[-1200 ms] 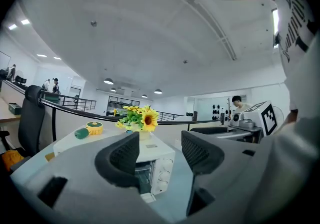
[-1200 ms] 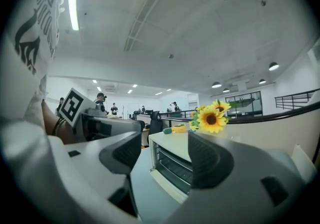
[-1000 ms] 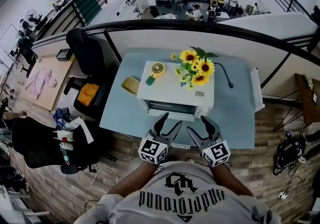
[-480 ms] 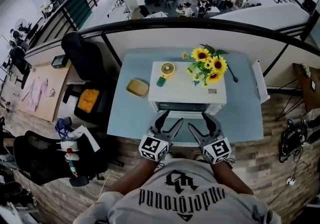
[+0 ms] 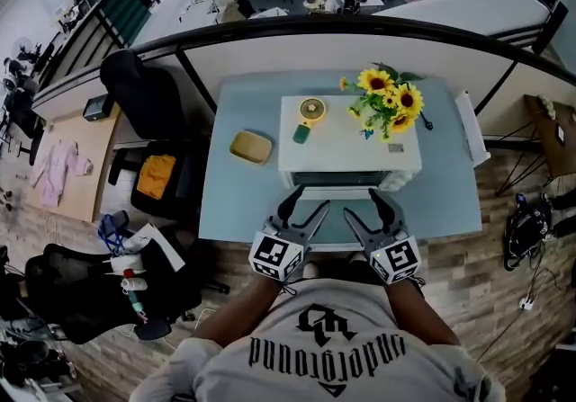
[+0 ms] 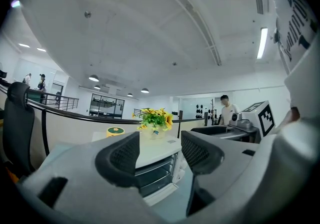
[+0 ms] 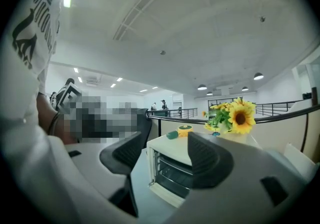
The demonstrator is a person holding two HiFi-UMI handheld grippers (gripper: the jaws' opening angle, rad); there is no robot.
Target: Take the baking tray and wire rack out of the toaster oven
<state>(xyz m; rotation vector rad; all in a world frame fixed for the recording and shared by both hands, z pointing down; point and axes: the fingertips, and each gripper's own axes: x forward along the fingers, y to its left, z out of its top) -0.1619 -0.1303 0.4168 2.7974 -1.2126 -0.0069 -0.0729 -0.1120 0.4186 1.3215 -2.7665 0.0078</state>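
Note:
A white toaster oven (image 5: 349,147) stands on the pale blue table (image 5: 234,202). In the right gripper view its door (image 7: 167,194) hangs down open and the bars of a wire rack (image 7: 176,169) show inside; I cannot make out the baking tray. The oven (image 6: 156,169) also shows between the jaws in the left gripper view. My left gripper (image 5: 309,201) (image 6: 160,155) and right gripper (image 5: 362,204) (image 7: 165,159) hover side by side over the table's near edge, just short of the oven front. Both are open and hold nothing.
Sunflowers in a vase (image 5: 389,103) and a small yellow and green gadget (image 5: 310,113) sit on the oven top. A yellow dish (image 5: 250,147) lies on the table to the left. A black chair (image 5: 144,94) stands beside the table; a railing runs behind it.
Table and oven have come nearer in the head view. Both grippers have moved forward together, from short of the table to over its near edge. Their jaws stand as before.

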